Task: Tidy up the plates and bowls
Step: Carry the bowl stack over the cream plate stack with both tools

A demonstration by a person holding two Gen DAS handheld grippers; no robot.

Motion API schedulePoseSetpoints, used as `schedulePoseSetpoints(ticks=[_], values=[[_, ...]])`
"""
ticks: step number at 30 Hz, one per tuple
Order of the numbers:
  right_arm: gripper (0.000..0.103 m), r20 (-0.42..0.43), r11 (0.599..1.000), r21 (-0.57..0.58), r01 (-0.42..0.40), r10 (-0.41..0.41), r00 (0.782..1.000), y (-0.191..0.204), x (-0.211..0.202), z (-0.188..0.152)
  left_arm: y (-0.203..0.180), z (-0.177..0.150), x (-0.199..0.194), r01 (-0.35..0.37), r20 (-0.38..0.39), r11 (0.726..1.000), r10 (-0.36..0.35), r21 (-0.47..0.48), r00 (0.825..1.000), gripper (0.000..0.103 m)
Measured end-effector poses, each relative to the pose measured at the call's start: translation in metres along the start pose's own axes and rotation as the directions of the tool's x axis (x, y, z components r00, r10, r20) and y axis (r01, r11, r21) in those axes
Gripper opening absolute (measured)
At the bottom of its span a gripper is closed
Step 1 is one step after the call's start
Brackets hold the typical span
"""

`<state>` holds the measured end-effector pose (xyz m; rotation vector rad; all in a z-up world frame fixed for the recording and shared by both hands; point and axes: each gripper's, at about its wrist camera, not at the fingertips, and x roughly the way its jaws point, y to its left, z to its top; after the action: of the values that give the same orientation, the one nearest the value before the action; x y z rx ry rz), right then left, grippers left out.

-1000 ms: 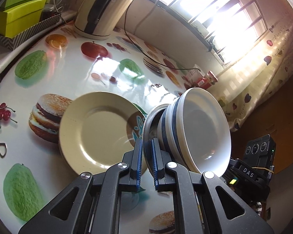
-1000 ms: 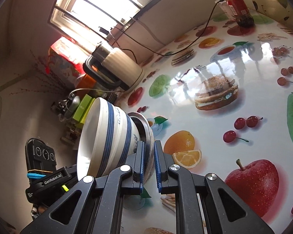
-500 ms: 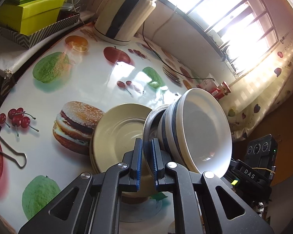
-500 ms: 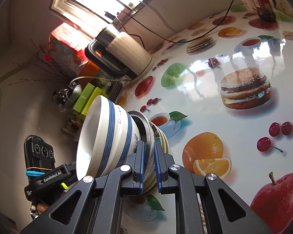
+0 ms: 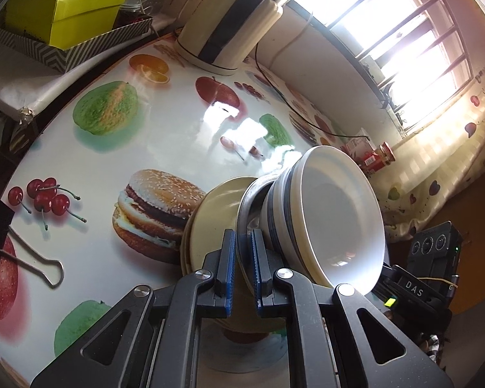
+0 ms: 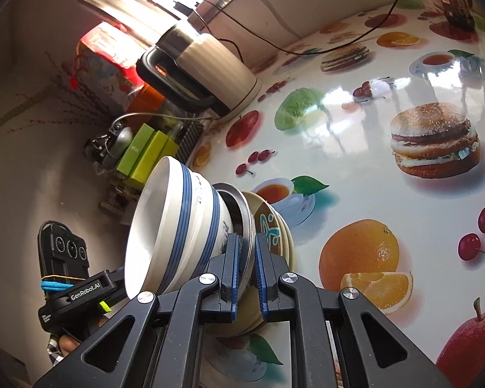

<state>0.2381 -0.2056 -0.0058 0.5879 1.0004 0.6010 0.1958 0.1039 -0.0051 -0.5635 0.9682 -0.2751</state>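
Both grippers grip one metal plate [image 5: 243,202] by opposite rims. Two white bowls with blue stripes [image 5: 336,220] are nested on it. In the left wrist view my left gripper [image 5: 242,237] is shut on the near rim. In the right wrist view my right gripper [image 6: 246,242] is shut on the plate [image 6: 241,208] at its own side, with the bowls [image 6: 168,223] to the left. A stack of cream plates [image 5: 211,216] lies on the table directly under the metal plate, its top plate patterned [image 6: 271,226]. I cannot tell whether the metal plate touches the stack.
A cream electric kettle [image 5: 229,29] with its cord stands at the table's back edge by the window. Green boxes [image 5: 64,9] sit on a side shelf. A binder clip [image 5: 26,258] lies near the left edge. A red jar [image 5: 383,158] stands far right on the fruit-printed tablecloth [image 6: 355,148].
Both grippers have carried the metal plate and bowls sideways across the table. The cream plates, earlier off to one side, now lie directly beneath the metal plate. Both grips are unchanged.
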Motion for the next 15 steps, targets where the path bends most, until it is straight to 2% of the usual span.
schedulePoseSetpoints(ticks=[15], values=[[0.012,-0.014,1.0,-0.025,0.008,-0.008,1.0,0.0033,0.011,0.0029,0.0043,0.0026,0.0013,-0.005,0.007,1.0,0.005,-0.012,1.0,0.007]])
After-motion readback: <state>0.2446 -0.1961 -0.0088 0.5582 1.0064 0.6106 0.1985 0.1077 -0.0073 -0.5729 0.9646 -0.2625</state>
